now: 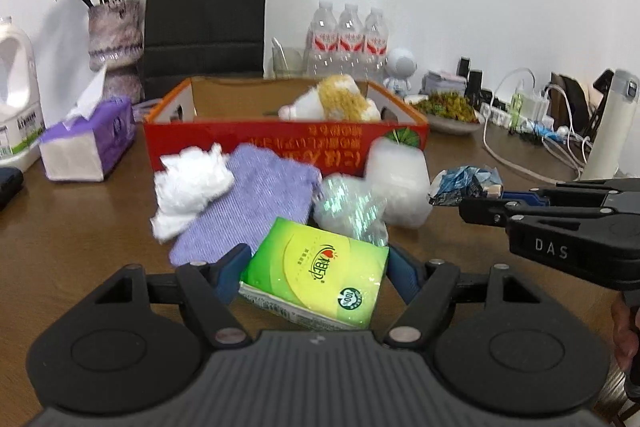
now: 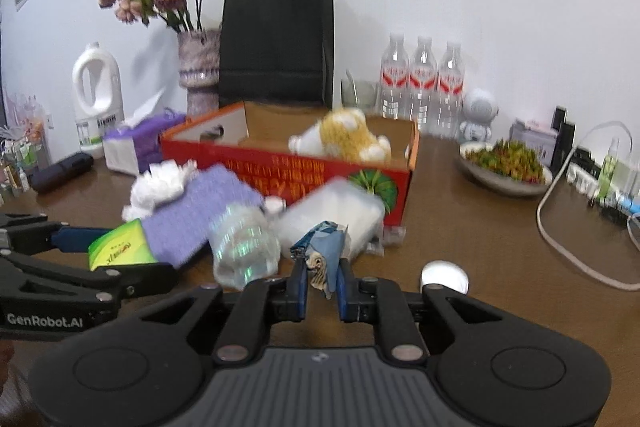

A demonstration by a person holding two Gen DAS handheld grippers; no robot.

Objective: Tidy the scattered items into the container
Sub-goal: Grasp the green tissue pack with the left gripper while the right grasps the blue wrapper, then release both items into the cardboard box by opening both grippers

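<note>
My left gripper (image 1: pixel 316 265) is shut on a green tissue pack (image 1: pixel 316 285) and holds it in front of the pile; the pack also shows in the right wrist view (image 2: pixel 120 247). My right gripper (image 2: pixel 322 273) is shut on a crumpled blue wrapper (image 2: pixel 322 247), seen from the left wrist view (image 1: pixel 464 183). The red cardboard box (image 1: pixel 280 143) stands behind, with a yellow and white plush toy (image 1: pixel 336 99) inside. In front of it lie crumpled white paper (image 1: pixel 188 183), a purple cloth (image 1: pixel 256 203), a crushed clear bottle (image 1: pixel 348 207) and a translucent plastic container (image 1: pixel 400 179).
A purple tissue box (image 1: pixel 88 143), white jug (image 1: pixel 16 99), vase of dried flowers (image 1: pixel 116 39) and black paper bag (image 1: pixel 206 19) stand left and behind. Water bottles (image 1: pixel 348 39), an astronaut figure (image 1: pixel 400 67), a plant dish (image 1: pixel 448 111), cables (image 1: pixel 532 131) and a white thermos (image 1: pixel 612 123) crowd the right.
</note>
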